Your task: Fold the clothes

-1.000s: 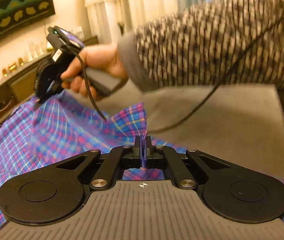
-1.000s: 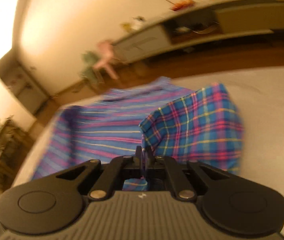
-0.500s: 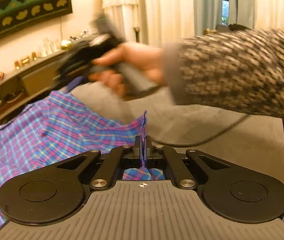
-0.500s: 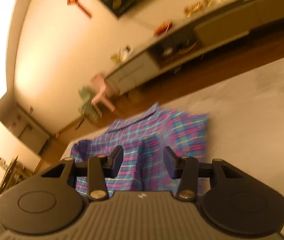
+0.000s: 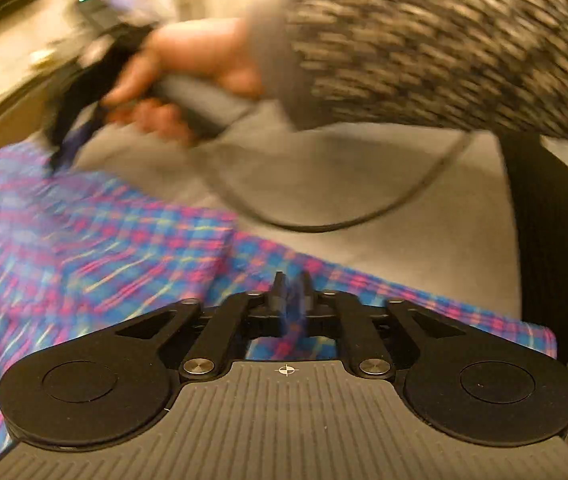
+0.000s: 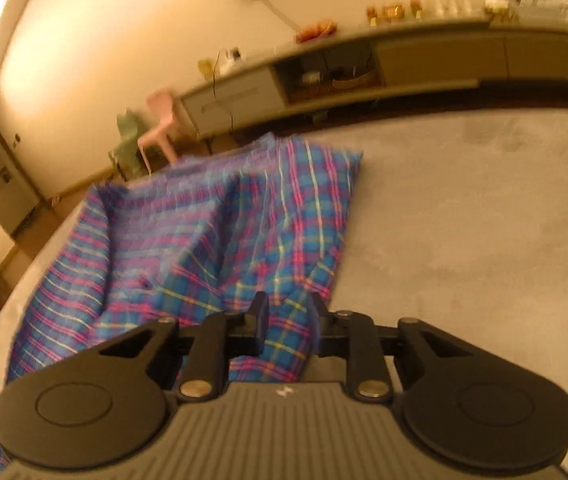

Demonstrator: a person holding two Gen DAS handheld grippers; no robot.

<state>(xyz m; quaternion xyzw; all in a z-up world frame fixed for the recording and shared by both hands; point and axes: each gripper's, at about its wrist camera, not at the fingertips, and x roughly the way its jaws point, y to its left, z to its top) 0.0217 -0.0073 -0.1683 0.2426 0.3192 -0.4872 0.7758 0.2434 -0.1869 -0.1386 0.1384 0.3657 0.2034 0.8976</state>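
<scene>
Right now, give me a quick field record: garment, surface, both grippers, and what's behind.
garment: plaid shirt, blue and pink, partly folded, lying rumpled
surface: grey upholstered surface, shirt rests on it
left gripper: jaws shut on a fold of the shirt's near edge
right gripper: jaws open, shirt cloth between them, not pinched
right hand: holding the right gripper's handle, blurred
background: long sideboard, pink chair

free: grey surface (image 6: 463,220) right of shirt (image 6: 212,240) | obstacle: cable (image 5: 363,216)
</scene>
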